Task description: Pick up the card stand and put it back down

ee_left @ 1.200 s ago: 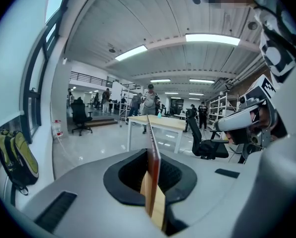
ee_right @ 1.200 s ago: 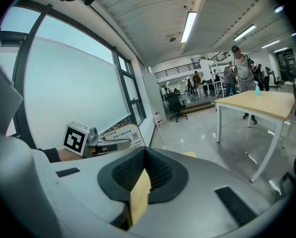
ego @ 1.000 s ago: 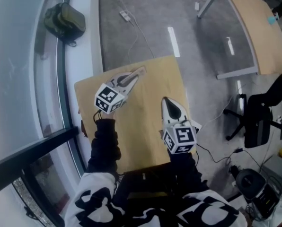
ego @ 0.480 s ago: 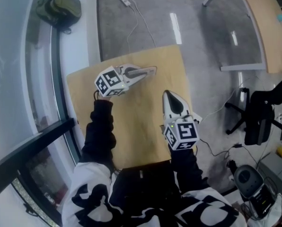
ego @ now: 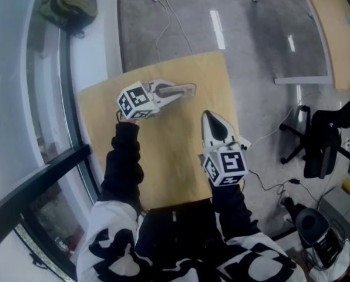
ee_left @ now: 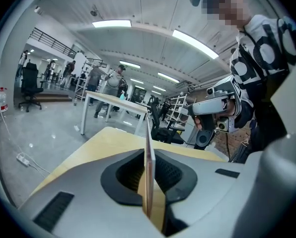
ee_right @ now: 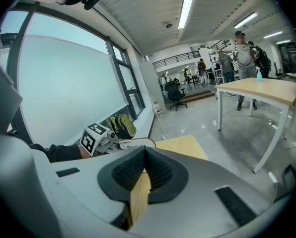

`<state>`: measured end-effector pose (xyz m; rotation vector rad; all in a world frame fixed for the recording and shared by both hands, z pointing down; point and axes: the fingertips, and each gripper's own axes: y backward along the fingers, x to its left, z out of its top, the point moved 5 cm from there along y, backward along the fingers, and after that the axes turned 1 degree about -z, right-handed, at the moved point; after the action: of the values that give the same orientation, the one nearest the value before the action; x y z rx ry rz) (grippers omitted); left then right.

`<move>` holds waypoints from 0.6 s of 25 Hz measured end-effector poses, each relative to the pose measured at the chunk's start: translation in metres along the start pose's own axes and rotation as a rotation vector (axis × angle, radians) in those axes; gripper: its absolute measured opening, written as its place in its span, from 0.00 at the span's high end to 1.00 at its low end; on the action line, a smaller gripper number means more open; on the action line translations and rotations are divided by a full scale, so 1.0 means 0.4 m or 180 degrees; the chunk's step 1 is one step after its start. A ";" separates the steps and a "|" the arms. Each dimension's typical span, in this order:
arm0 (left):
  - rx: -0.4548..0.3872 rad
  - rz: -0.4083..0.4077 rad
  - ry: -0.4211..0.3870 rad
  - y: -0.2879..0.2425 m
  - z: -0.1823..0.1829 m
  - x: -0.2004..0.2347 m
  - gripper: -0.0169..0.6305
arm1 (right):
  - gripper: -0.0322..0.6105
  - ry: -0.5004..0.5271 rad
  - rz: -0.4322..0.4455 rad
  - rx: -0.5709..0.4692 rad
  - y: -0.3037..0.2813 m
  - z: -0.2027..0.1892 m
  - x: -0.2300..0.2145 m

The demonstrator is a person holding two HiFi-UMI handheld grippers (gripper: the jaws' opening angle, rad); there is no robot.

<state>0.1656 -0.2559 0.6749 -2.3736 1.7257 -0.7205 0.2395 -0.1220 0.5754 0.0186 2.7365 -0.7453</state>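
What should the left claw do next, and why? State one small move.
Probably lower the left claw slightly until the card stand meets the wooden table. Its jaws clamp the stand's thin panel, and whether the base touches isn't clear.

card stand (ee_left: 148, 155): thin flat plate, clear, w/ a white printed card inside, top corners rounded. it stands upright, seen edge-on btw the jaws of the left gripper (ego: 185, 90), which press on it. it is over the far part of the wood table (ego: 163, 157); touching or not, cannot tell.
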 end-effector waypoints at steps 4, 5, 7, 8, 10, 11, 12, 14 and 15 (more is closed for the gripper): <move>-0.0051 0.0051 -0.0112 0.001 -0.004 -0.006 0.93 | 0.92 0.0005 0.0006 0.0013 0.000 -0.009 0.010; -0.0045 0.0088 -0.0127 0.003 -0.005 -0.005 0.91 | 0.92 0.0005 0.0013 0.0014 0.000 -0.010 0.013; -0.0054 0.0153 -0.0127 0.008 -0.007 -0.003 0.90 | 0.92 0.0011 0.0046 0.0007 -0.002 -0.010 0.019; -0.0067 0.0177 -0.0118 0.011 -0.009 -0.002 0.89 | 0.92 0.0013 0.0055 0.0004 -0.002 -0.010 0.021; -0.0098 0.0233 -0.0104 0.018 -0.012 0.000 0.79 | 0.92 0.0018 0.0053 0.0006 0.001 -0.010 0.027; -0.0110 0.0270 -0.0099 0.023 -0.013 0.001 0.72 | 0.92 0.0022 0.0055 0.0006 0.004 -0.011 0.030; -0.0115 0.0313 -0.0094 0.028 -0.013 0.003 0.67 | 0.92 0.0024 0.0051 0.0006 0.007 -0.010 0.033; -0.0111 0.0407 -0.0085 0.042 -0.013 0.006 0.60 | 0.92 0.0028 0.0046 0.0001 0.014 -0.006 0.041; -0.0103 0.0451 -0.0081 0.051 -0.014 0.006 0.59 | 0.92 0.0037 0.0050 -0.0006 0.018 -0.003 0.045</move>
<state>0.1462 -0.2641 0.6732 -2.2419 1.8853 -0.6434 0.2225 -0.1163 0.5676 0.0440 2.7450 -0.7406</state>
